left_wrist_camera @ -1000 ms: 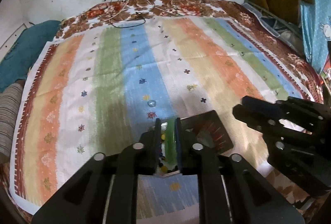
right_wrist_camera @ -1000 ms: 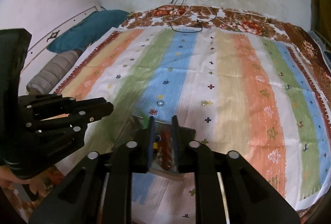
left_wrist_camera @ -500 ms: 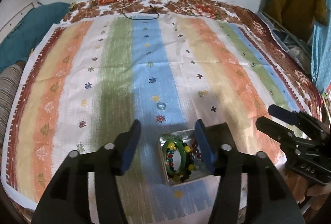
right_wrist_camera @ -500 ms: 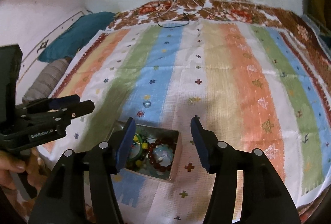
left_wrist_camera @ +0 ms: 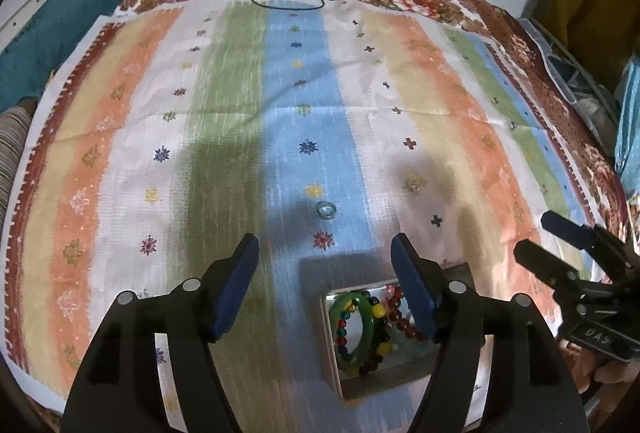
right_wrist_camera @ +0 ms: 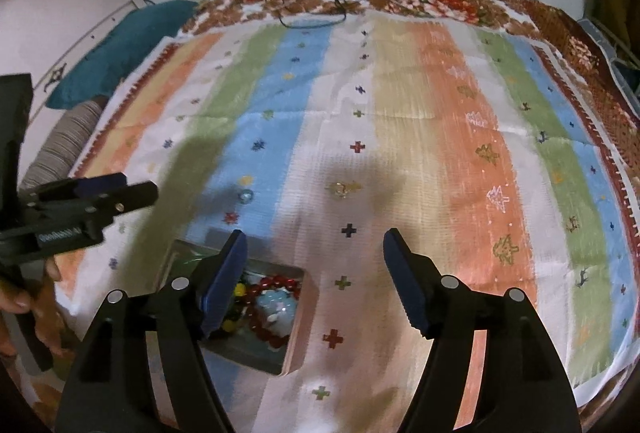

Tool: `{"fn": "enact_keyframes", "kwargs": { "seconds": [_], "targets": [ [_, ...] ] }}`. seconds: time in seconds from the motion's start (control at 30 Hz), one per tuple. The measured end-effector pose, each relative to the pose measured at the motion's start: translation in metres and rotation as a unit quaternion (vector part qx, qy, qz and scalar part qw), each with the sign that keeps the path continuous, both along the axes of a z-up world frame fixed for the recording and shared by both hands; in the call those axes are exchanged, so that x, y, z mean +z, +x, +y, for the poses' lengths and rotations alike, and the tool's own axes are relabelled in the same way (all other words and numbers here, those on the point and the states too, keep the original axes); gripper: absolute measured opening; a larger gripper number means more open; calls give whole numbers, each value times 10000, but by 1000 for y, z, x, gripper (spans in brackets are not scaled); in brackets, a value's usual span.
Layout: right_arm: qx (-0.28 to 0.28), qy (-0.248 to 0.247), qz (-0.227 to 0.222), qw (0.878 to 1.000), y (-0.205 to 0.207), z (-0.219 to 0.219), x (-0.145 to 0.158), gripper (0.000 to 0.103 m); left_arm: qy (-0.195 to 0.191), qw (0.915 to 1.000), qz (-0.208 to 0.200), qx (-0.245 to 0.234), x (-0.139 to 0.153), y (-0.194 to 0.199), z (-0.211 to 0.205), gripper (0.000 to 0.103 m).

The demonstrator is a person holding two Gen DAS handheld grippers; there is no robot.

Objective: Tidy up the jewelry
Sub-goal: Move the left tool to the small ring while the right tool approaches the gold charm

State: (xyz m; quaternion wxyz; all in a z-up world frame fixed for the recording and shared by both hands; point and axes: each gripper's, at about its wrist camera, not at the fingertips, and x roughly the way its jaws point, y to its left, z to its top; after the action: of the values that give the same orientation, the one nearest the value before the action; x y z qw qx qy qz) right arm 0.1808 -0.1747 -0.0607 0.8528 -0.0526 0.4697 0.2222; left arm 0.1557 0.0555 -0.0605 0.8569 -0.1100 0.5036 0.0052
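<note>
Both grippers' jaws spread wide.

Both the left gripper (left_wrist_camera: pixel 325 260) and right gripper (right_wrist_camera: pixel 313 256), clamped over the jewelry box (left_wrist_camera: pixel 384 379) a second ago, now gape wide, raised above it.

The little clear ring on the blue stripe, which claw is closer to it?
Left, it seems. The ring lies just ahead of the open left claw, centred between its fingers; the open right claw is farther, off to the ring's right.
</note>
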Motion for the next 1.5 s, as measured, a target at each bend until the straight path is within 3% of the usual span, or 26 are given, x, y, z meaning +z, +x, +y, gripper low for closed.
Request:
{"fn": "enact_keyframes", "kwargs": {
  "seconds": [0.53,1.5],
  "targets": [
    [102,-394,386,9984,49,15,-33,70,42,9987,500,-113,-35,42,-5,69],
    [455,-813,593,9939,81,39,-69,70,185,9941,983,-423,-74,75,-14,67]
  ]
}}
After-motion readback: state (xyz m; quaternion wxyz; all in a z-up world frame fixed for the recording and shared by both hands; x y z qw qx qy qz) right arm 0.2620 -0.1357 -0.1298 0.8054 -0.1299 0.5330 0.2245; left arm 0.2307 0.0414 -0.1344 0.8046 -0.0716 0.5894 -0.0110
